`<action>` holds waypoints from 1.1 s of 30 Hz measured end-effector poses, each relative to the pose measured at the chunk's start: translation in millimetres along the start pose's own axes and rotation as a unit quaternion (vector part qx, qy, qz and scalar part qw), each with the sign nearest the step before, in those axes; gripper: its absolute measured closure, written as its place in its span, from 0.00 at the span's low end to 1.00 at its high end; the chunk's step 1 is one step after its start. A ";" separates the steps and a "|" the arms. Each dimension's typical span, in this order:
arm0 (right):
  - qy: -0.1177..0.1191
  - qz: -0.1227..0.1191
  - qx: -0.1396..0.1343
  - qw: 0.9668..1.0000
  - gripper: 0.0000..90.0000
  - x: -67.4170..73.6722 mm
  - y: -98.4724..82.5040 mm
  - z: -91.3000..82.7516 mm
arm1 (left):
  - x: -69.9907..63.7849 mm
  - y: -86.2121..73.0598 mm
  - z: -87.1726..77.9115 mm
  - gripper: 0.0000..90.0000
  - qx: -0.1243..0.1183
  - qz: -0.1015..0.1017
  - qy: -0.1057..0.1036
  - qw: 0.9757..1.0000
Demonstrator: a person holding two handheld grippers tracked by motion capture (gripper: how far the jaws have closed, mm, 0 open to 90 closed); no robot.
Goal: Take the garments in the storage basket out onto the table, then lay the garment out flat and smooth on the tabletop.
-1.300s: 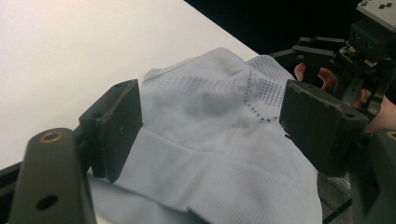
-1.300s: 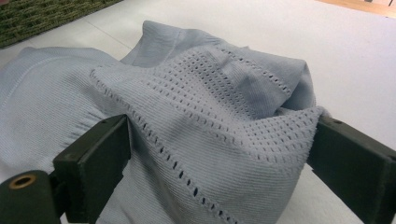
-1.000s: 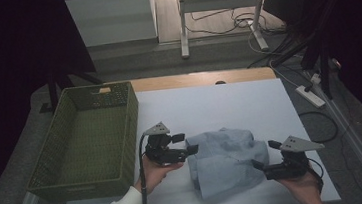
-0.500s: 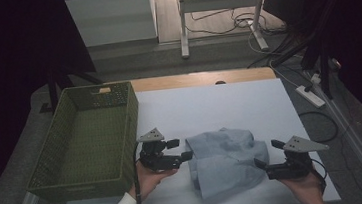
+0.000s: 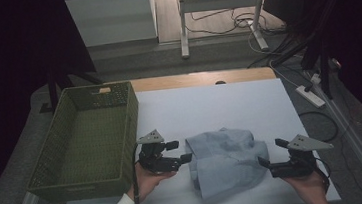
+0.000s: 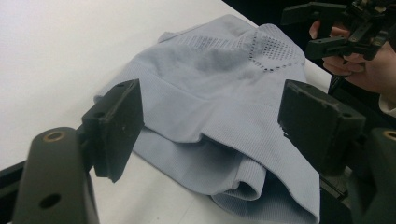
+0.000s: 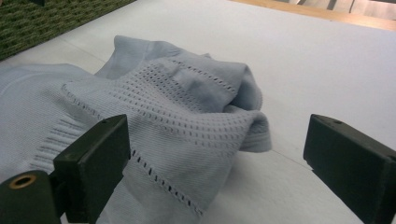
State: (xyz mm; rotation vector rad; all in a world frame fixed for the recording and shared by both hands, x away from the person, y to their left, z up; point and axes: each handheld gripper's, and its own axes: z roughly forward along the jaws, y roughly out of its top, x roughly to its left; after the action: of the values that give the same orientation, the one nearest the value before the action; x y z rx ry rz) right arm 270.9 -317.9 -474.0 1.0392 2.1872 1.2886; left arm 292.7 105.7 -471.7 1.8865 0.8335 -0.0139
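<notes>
A light blue-grey knitted garment (image 5: 225, 160) lies folded and rumpled on the white table top (image 5: 210, 109), near the front edge. My left gripper (image 5: 179, 151) is held level just left of it, pointing at its left edge with the jaws open and nothing between them. In the left gripper view the garment (image 6: 224, 93) lies just beyond the open gripper (image 6: 217, 123). My right gripper (image 5: 271, 152) is at the garment's right edge, open as well. In the right gripper view the perforated fold (image 7: 187, 107) lies ahead of the wide-open gripper (image 7: 222, 165).
A green woven basket (image 5: 133, 121) with nothing in it stands at the table's left side, close to my left hand. A strip of wood (image 5: 202, 78) edges the far side of the table. Cables and a power strip (image 5: 310, 94) lie on the floor at right.
My left gripper has drawn back a little to the left, off the garment's left edge. The right gripper and the garment have stayed where they were.
</notes>
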 end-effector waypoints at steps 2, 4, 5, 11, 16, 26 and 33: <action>-0.002 0.001 -0.002 1.000 0.09 -0.4 -0.3 -1.3 | -0.1 0.4 -0.5 0.26 0.000 0.001 0.001 1.000; -0.015 -0.004 0.003 1.000 0.09 -0.8 -0.8 -4.1 | -0.2 0.8 -1.9 0.26 -0.002 0.001 0.001 1.000; -0.020 -0.006 0.004 1.000 0.09 -1.2 -0.7 -4.7 | 0.0 0.7 -2.5 0.26 -0.002 0.001 0.001 1.000; -0.025 -0.001 0.001 1.000 0.09 -6.4 -1.4 -7.2 | 2.9 0.2 -6.6 0.26 -0.010 -0.008 0.005 1.000; -0.031 -0.003 0.001 1.000 0.09 -8.0 -0.6 -7.5 | 2.8 0.3 -9.1 0.26 -0.014 -0.010 0.008 1.000; -0.052 -0.007 0.032 0.998 0.14 -18.3 -8.1 -6.0 | 2.8 0.5 -11.1 0.25 -0.016 -0.008 0.011 1.000; -0.045 0.005 0.065 0.997 0.15 -25.1 -19.6 6.5 | 2.5 -0.8 -12.2 0.25 -0.014 -0.009 0.013 1.000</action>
State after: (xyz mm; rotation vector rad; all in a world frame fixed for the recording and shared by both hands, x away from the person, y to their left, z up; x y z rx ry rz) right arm 283.5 -339.3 -495.0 1.1354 2.2247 1.0935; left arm 290.0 117.1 -467.5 1.8573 0.8647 0.0120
